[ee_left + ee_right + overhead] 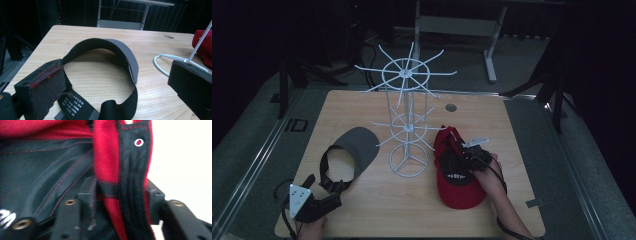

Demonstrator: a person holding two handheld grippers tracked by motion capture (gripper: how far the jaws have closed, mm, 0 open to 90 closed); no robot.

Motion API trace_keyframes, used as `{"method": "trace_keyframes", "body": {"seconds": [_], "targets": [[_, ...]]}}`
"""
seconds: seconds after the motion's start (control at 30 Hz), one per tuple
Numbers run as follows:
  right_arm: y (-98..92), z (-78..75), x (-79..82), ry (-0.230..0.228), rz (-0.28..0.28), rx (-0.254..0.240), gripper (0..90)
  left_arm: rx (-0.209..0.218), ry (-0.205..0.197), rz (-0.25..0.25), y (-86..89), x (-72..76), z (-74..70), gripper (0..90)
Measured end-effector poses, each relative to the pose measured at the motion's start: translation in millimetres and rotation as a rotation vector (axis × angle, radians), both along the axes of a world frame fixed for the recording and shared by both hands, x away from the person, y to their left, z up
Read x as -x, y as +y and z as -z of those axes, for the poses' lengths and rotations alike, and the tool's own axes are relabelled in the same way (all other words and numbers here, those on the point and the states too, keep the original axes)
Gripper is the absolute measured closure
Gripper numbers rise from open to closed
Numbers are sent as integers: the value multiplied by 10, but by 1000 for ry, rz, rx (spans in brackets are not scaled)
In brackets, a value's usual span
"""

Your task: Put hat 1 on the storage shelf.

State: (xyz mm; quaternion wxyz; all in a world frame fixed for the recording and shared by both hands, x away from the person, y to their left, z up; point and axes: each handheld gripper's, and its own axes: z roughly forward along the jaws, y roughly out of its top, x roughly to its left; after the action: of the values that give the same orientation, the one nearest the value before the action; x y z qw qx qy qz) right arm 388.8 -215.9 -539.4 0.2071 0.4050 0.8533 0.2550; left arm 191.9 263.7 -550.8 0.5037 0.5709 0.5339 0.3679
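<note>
Red cap (458, 176) lying brim toward person, right gripper (119, 192) clamped on its edge, left gripper (110, 85) wide open.

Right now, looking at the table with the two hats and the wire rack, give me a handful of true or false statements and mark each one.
1. The right tongs are closed on the red cap's edge. True; the right gripper view shows fabric squeezed between the jaws.
2. The grey visor hangs on the wire rack. False; it lies flat on the table, left of the rack.
3. The left tongs grip the visor's strap. False; the jaws stand wide open with the strap between them.
4. The rack's arms carry no hats. True.
5. The red cap lies left of the rack. False; it lies to its right.
</note>
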Motion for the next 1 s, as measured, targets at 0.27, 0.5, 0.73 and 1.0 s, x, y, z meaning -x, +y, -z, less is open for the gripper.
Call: {"method": "trace_keyframes", "body": {"seconds": [0.27,0.5,0.73,1.0], "targets": [[76,3,62,-33,-47,94,834,0,2,0,1,1,2,13],[-113,-155,119,-55,16,-9,841,1,5,-7,4,-6,5,13],[-255,-378,181,-85,44,-89,841,-2,4,-17,11,1,-1,13],[-404,-661,266,-136,78,-166,841,-7,6,-26,17,0,0,13]]}}
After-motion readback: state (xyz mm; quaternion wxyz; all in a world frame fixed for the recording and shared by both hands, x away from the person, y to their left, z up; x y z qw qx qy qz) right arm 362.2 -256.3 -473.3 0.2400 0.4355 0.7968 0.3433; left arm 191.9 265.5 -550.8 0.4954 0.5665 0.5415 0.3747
